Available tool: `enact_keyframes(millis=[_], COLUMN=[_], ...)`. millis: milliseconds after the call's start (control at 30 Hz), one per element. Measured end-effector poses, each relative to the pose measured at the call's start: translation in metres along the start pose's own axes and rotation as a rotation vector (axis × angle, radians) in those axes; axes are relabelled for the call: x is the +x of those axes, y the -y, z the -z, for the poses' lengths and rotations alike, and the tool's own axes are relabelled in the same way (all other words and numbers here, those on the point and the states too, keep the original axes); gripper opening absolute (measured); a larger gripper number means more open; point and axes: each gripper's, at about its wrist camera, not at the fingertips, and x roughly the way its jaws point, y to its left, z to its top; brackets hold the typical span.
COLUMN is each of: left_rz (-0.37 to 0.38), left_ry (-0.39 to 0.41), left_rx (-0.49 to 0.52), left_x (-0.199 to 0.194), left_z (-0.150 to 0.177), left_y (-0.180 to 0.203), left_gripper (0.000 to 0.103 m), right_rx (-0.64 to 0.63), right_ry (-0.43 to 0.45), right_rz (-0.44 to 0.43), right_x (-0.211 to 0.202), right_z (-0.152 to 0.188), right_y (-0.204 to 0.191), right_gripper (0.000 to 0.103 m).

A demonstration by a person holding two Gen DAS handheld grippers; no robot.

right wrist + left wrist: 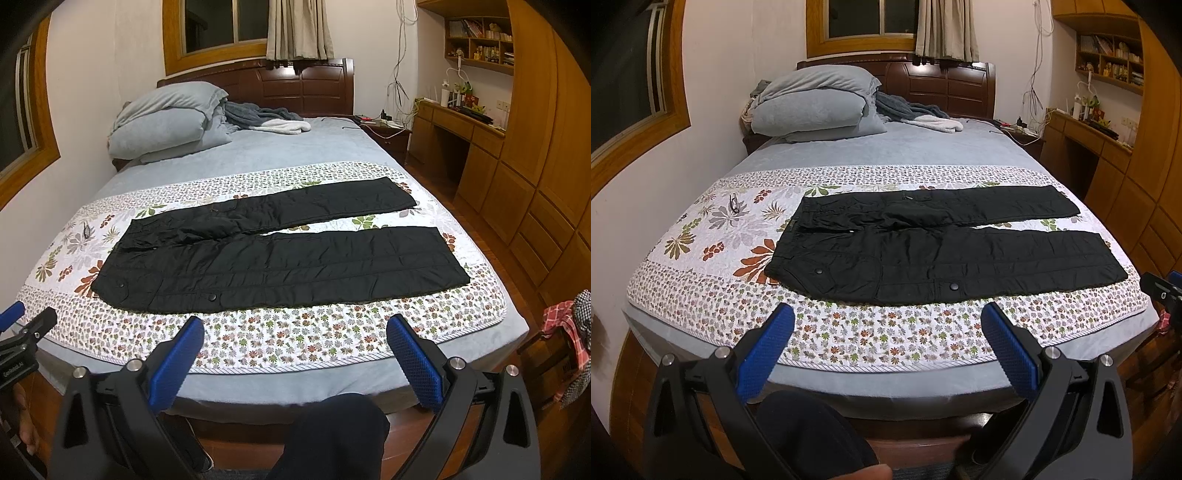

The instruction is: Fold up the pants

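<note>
Black pants (934, 247) lie flat across the floral quilt (849, 336) on the bed, waist to the left, both legs spread to the right; they also show in the right wrist view (280, 258). My left gripper (888, 314) is open and empty, held above the bed's near edge, short of the pants. My right gripper (295, 326) is open and empty, also short of the pants' near leg. The right gripper's tip shows at the right edge of the left wrist view (1161, 291); the left gripper's tip shows at the left edge of the right wrist view (22, 325).
Stacked grey pillows (812, 103) and a blanket (912, 112) lie at the headboard. Glasses (734, 203) rest on the quilt left of the pants. A wooden desk and cabinets (517, 177) stand to the right. A chair with checked cloth (565, 332) stands near the bed's corner.
</note>
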Motion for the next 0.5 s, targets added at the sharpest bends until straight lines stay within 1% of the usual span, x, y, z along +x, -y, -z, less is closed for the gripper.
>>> enact_keyframes(millis=[500], left_rz=[0.001], left_ry=[-0.001], left_rx=[-0.002], left_x=[0.0009], left_z=[-0.0007], left_y=[0.0010], left_gripper=[0.101], right_rx=[-0.004], right_ry=[-0.002], right_rz=[0.000], right_x=[0.0008], right_z=[0.0006], right_y=[-0.0014], right_gripper=[0.100])
